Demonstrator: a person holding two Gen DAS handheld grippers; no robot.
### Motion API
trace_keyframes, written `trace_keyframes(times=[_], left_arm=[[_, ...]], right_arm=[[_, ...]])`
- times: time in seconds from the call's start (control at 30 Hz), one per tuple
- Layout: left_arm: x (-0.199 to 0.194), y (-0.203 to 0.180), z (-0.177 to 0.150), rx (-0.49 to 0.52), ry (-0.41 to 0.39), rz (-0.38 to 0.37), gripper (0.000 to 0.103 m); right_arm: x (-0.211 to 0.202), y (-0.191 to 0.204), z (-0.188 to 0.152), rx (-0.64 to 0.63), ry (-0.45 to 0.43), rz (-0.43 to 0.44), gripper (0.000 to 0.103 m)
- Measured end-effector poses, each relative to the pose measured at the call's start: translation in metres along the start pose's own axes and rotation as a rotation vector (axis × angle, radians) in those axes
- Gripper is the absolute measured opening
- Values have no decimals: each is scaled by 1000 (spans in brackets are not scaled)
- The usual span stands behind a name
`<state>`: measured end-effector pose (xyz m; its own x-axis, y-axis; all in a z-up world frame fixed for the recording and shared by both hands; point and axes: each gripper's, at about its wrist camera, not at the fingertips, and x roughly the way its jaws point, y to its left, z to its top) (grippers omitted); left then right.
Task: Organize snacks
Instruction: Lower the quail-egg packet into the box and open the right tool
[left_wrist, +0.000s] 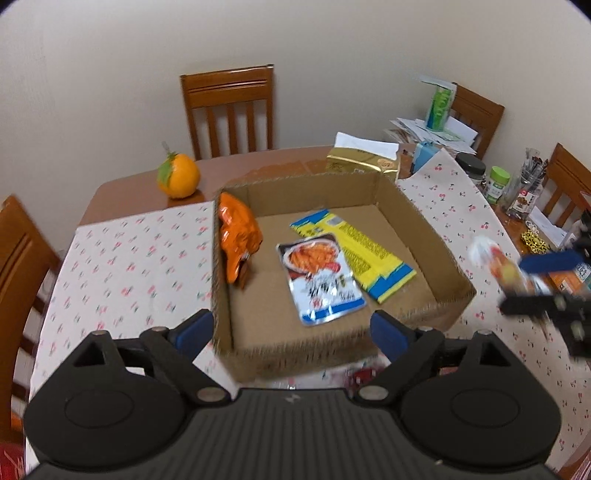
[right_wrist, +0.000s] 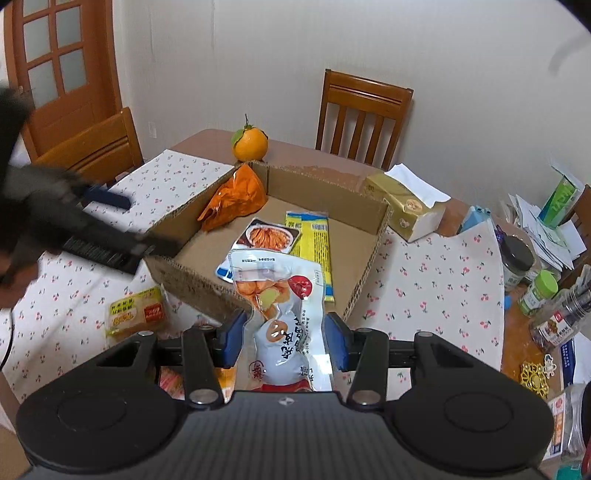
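Note:
An open cardboard box (left_wrist: 424, 221) sits on the flowered tablecloth. In it lie an orange snack bag (left_wrist: 238, 236) against the left wall, a silver pouch (left_wrist: 321, 280) and a yellow-and-blue packet (left_wrist: 365, 258). My left gripper (left_wrist: 291, 332) is open, its fingers either side of the box's near wall, holding nothing. My right gripper (right_wrist: 284, 336) is shut on a white snack pouch (right_wrist: 280, 295), held upright just before the box's near corner. From the left wrist that right gripper (left_wrist: 535, 282) appears blurred at the right. A yellow packet (right_wrist: 136, 314) lies on the cloth outside the box.
An orange fruit (left_wrist: 177, 175) and a gold tissue box (left_wrist: 364, 160) stand behind the box. Jars (right_wrist: 537, 291), papers and small items crowd the right end of the table. Wooden chairs (left_wrist: 229, 110) ring the table. A red packet (left_wrist: 360, 374) lies before the box.

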<state>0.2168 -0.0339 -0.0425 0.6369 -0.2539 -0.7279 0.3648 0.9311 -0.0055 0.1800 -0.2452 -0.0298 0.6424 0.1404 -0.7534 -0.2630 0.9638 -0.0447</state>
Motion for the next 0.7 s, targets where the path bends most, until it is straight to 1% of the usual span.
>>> trace_keyframes(times=[0.13,0.3,0.5,0.7], left_arm=[[-12,2,-16,-26,1,32,92],[-23,2,-31,-17,-8,63,92],[-30,11,-43,-29,-1,61,92],[-30,23,-55,-38,21,60,92]], right_arm=[[10,-5,11,16,-1,8,52],[26,-13,29,50,1,6,52],[52,-19,57,69,-1,-31,52],[92,-28,81,77,25,-65,52]])
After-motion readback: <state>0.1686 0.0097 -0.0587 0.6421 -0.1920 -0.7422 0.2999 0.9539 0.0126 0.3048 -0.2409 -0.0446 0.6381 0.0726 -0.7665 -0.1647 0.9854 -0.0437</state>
